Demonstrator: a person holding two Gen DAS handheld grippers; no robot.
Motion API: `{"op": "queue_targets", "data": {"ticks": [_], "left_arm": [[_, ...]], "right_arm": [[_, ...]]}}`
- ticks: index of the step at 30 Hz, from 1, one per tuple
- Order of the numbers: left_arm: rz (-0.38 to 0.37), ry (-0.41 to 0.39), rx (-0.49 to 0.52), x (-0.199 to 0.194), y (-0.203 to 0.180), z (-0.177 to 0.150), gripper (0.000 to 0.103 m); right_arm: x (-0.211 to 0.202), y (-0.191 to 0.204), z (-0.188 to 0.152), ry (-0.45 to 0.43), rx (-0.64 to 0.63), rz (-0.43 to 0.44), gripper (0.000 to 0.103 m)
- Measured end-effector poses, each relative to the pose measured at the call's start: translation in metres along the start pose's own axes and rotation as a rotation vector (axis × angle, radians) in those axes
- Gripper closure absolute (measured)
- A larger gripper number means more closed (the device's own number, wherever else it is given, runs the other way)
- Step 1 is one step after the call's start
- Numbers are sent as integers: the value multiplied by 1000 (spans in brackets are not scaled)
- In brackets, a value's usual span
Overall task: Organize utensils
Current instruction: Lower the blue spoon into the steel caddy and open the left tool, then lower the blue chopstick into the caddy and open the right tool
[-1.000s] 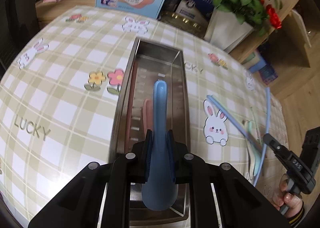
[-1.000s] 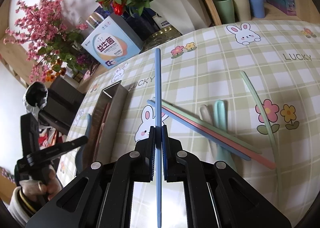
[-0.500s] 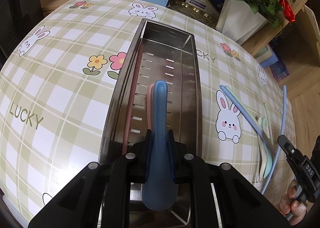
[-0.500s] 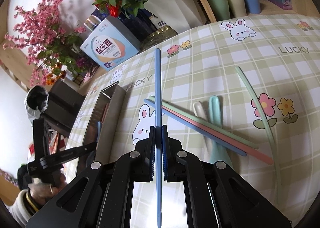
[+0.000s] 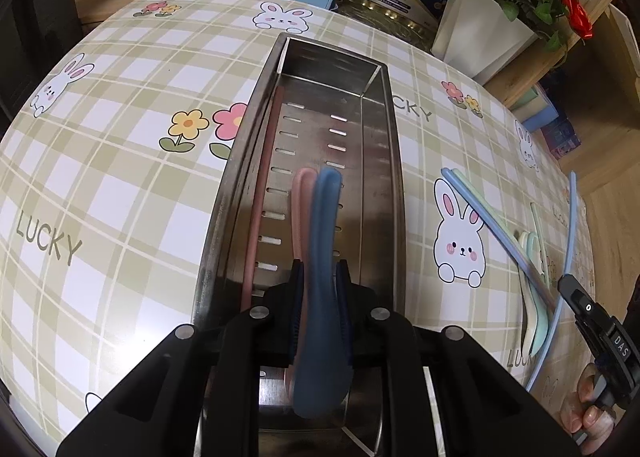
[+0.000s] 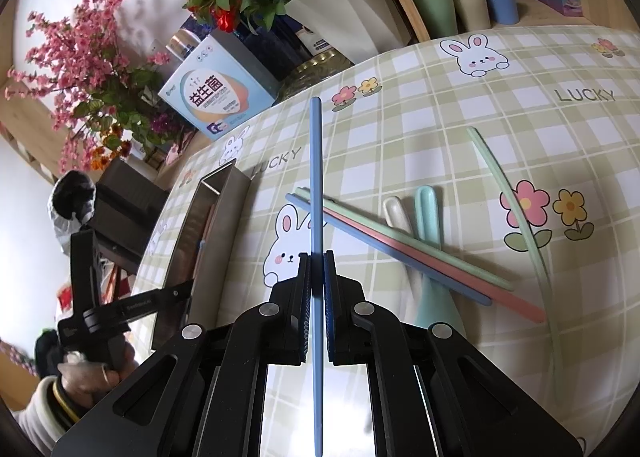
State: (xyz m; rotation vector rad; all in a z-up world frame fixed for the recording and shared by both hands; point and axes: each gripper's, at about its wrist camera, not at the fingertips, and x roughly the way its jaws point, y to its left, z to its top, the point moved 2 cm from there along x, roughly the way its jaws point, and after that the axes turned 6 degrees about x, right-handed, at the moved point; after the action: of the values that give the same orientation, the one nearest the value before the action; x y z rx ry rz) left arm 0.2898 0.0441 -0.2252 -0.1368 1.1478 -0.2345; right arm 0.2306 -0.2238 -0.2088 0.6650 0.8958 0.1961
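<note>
Two grippers, each loaded, over a part-filled steel tray (image 5: 224,193).

The left gripper (image 5: 320,281) holds a blue spoon (image 5: 322,269) low inside the tray, beside a pink spoon (image 5: 302,201) and a pink chopstick (image 5: 260,193); its jaws are opening with the handle between them, so the spoon may drop askew across the pink one. The right gripper (image 6: 317,261) is clamped on a blue chopstick (image 6: 316,185) above the tablecloth (image 6: 440,105); held mid-length, it could pivot or snag the loose chopsticks (image 6: 400,249) and spoons (image 6: 424,213) on the cloth beneath it.
</note>
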Motion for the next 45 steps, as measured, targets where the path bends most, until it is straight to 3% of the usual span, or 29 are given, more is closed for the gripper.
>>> {"op": "queue_targets", "data": {"ticks": [6,15,23,25,33,45], "left_arm": [[1,-32,30,-11,-1,2,80],[45,-98,138,-40,3,0,57],[66,-135,215,-62,24,0,15],[77,-140,222,-66,30,0,11],[118,-175,223,-84,61,4,6],[136,-254,101,-103,107,-10,6]], "right_arm": [[3,6,-1,13,-11,-6,97],[17,29,-1,62,-49,-6,97],[61,81,6,140,-57,41,97],[72,97,7,153,-55,53,97],[115,145,8,186,-7,78,97],[165,179,-22,257,-18,48,97]]}}
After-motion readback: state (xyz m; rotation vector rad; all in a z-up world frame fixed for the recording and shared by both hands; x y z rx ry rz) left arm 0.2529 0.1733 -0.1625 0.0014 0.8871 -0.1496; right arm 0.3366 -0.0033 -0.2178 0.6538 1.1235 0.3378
